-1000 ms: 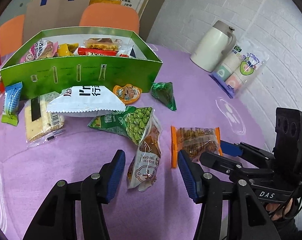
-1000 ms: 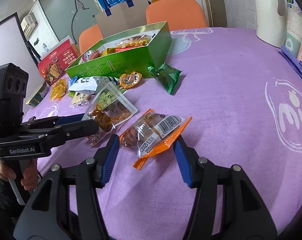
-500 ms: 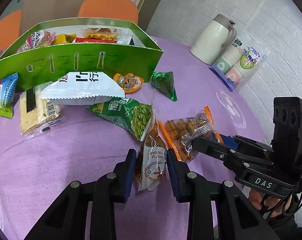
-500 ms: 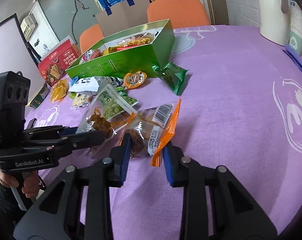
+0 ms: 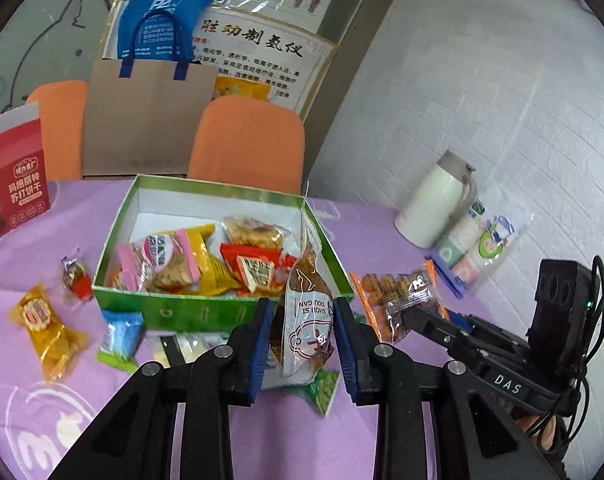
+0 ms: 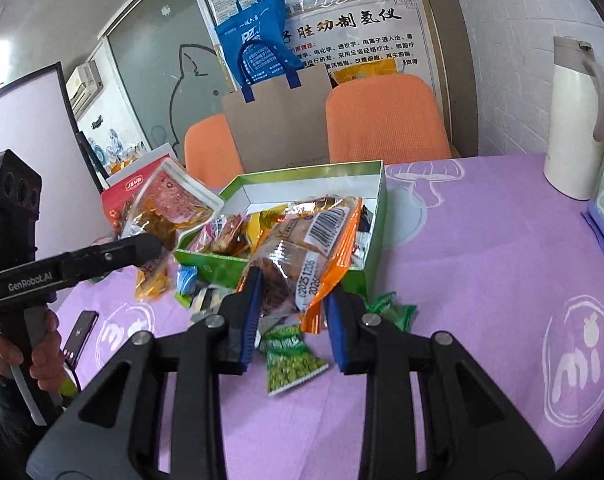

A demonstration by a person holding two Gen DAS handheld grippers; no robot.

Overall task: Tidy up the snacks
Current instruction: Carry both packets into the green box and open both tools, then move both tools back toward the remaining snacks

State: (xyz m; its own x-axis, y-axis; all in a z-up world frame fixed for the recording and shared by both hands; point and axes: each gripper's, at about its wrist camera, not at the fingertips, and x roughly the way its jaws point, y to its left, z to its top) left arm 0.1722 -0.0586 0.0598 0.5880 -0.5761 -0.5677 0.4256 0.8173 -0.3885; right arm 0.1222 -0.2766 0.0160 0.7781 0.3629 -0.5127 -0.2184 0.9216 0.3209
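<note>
Fingers [image 5: 262,332] of the left gripper [image 5: 302,340] were seen clenched on a clear pouch of brown dried tofu [image 5: 304,320], held upright above the near wall of the open green cardboard box [image 5: 206,314]. The right gripper [image 6: 290,312] was likewise clamped on an orange-edged clear packet of round biscuits [image 6: 306,256], raised just before the same box. Both snacks were thus lifted clear of the purple printed tablecloth covering the table [image 6: 482,240]. The step in hand was judged to be carriage to the box, already partly filled; the next move would call for each packet to be brought over the rim and released. A green pea packet [image 6: 290,354] and a yellow wrapped sweet [image 5: 48,326] were left outside. Orange chairs [image 6: 386,116], a white thermos jug [image 5: 438,204] and a white brick wall [image 5: 502,80] were shown behind.
</note>
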